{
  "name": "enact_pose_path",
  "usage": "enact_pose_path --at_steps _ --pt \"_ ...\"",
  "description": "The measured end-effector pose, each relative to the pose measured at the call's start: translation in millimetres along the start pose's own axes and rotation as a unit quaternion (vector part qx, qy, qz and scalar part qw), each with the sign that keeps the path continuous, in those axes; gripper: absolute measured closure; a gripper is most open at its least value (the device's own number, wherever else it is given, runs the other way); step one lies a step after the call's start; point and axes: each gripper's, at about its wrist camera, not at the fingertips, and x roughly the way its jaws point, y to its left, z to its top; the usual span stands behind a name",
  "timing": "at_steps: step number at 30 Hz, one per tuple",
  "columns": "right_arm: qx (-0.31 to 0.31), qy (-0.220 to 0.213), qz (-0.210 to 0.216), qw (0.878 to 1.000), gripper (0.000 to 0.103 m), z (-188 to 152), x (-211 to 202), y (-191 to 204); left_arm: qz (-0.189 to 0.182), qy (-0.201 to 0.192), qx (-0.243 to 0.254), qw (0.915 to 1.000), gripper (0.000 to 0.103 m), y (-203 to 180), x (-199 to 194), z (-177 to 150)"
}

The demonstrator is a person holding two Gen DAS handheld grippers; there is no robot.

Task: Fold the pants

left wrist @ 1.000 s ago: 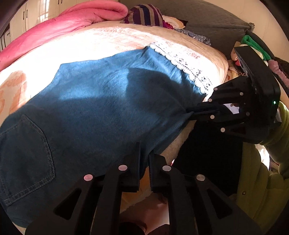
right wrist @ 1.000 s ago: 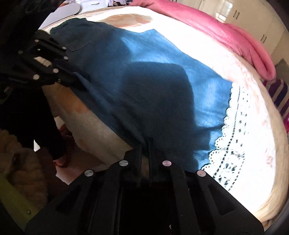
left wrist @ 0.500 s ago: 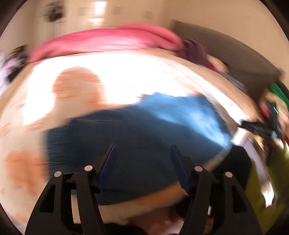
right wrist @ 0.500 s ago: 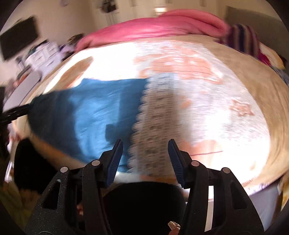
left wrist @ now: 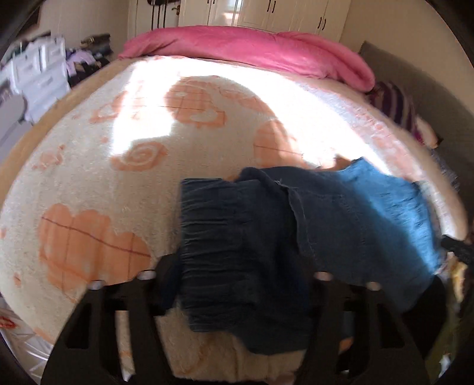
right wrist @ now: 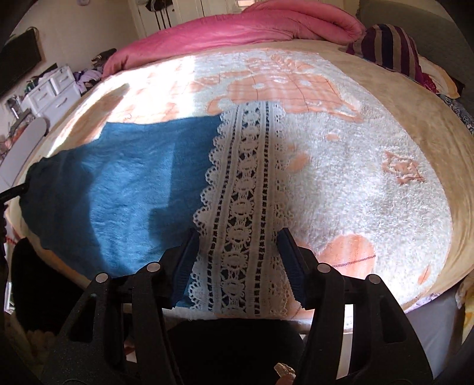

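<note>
Pants: blue denim, lying flat along near edge of bed, elastic waistband end toward left in left wrist view, white lace hem at opposite end.

Left gripper: jaws spread, just closing a little; waistband lies below and between them, pads not pressing it.

Right gripper: jaws spread, just opening further; lace hem between them, pads clear of fabric.

Pink duvet bunched along far edge of bed.
</note>
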Motion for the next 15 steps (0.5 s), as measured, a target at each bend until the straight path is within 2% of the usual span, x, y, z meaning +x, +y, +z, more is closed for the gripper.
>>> enact_pose_path --at_steps 3,6,9,11,13,15 --pt "0.009 0.012 -0.003 1.0 0.053 -4 3 -4 0.0 -0.016 -0.01 0.9998 0.06 8 -7 5" --pt "0.019 0.012 0.001 1.0 0.051 -10 3 -8 0.031 -0.022 0.011 0.9992 0.06 17 -15 5" --pt "0.017 0.011 -0.001 1.0 0.05 -12 3 -7 0.026 -0.005 0.0 0.9996 0.057 23 -4 0" --pt "0.02 0.012 0.004 1.0 0.05 -12 2 -8 0.02 -0.009 -0.008 0.9997 0.055 25 -7 -1" --pt "0.03 0.001 0.006 1.0 0.05 -12 -10 -15 0.017 -0.025 -0.015 0.9994 0.05 24 -24 2" --pt "0.05 -0.016 0.008 0.999 0.05 -13 -25 -28 0.034 -0.056 -0.001 0.9979 0.049 17 -47 7"
